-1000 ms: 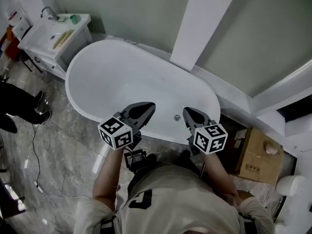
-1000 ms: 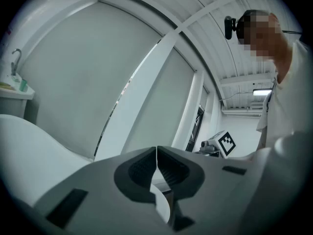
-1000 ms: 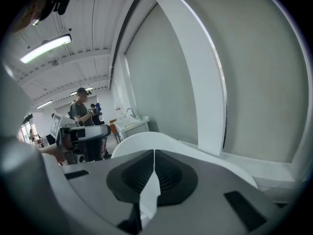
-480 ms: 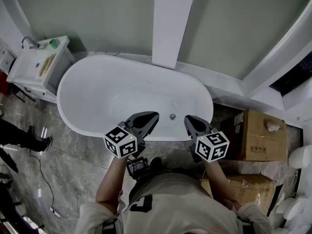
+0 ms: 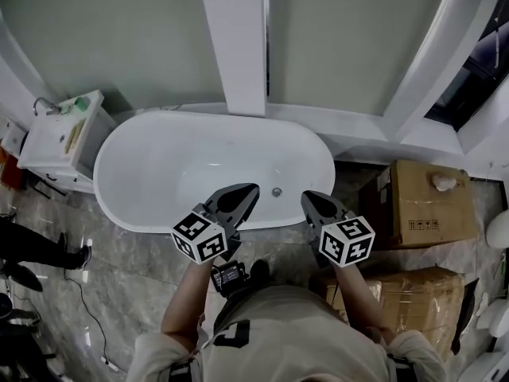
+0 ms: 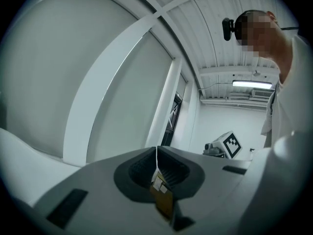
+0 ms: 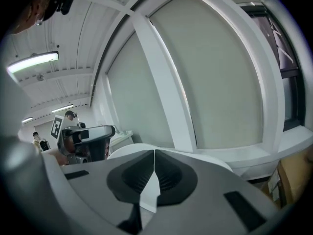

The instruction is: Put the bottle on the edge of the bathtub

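Head view, steeply down: white oval bathtub (image 5: 151,157) standing lengthwise along a grey-green wall (image 5: 119,38), bare inside, drain (image 5: 276,191) near its right end. Rests on a floor (image 5: 119,277) of glossy grey marble-look tiles. Behind the tub's middle, a white pillar (image 5: 235,38) rising up the wall; further right, slanted white framing around a dark window (image 5: 485,46). Just left of the tub, a white sink cabinet (image 5: 60,138) with a tap (image 5: 44,103) and a small green thing (image 5: 80,102) on top. Right of the tub, a cardboard box (image 5: 425,205), and a second box (image 5: 398,293) nearer the person, both on the floor. Small pale thing (image 5: 440,183) lying on top of the first box, perhaps the bottle, too small to be sure. At the left edge, another person's dark legs (image 5: 32,249) and a thin cable (image 5: 87,309) trailing across the tiles.

Left gripper (image 5: 250,189) and right gripper (image 5: 306,196) held side by side over the tub's near rim, tips close to the drain end, well apart from the box.

Left gripper view: left gripper (image 6: 156,150) with jaws pressed together, only a hairline seam between them, nothing clamped; pale wall panels and white beams beyond.

Right gripper view: right gripper (image 7: 154,153) likewise closed tight and empty; curved white tub rim (image 7: 127,151) just past the tips, strip light (image 7: 32,62) on the ceiling at left.
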### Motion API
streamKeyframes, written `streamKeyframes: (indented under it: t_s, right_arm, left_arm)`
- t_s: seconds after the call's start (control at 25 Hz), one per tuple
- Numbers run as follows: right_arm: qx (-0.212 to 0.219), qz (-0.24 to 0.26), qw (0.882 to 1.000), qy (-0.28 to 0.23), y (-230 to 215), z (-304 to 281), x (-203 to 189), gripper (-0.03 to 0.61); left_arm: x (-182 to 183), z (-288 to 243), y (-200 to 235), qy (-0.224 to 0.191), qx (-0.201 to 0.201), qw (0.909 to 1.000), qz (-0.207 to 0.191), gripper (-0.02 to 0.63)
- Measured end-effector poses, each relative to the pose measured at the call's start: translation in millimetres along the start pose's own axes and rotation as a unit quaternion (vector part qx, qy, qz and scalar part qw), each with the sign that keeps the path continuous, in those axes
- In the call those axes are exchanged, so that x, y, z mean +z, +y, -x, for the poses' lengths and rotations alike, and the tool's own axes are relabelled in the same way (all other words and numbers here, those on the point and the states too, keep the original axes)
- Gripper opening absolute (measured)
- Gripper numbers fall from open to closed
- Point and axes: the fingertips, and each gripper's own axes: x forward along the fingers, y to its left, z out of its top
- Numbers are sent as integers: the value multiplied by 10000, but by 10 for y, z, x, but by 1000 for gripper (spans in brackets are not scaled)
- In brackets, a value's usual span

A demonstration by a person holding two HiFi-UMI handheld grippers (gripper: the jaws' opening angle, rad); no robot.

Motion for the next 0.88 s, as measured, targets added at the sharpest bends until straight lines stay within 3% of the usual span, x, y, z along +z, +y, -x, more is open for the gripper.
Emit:
streamKeyframes:
  t_s: [0.4, 0.6, 0.88]
  right_arm:
    - [123, 4, 9998, -176, -171, 792, -164, 28]
    - [668, -21, 9977, -98, 167, 734, -306, 28]
    - [1019, 198, 9946, -28, 462, 706, -395, 27]
  left_arm:
    - [-132, 5, -773, -37, 258, 9993, -256, 61]
    - [-167, 437, -863, -15, 775, 9965, -299, 63]
    - [-206, 886, -917, -185, 1191, 9926, -147, 63]
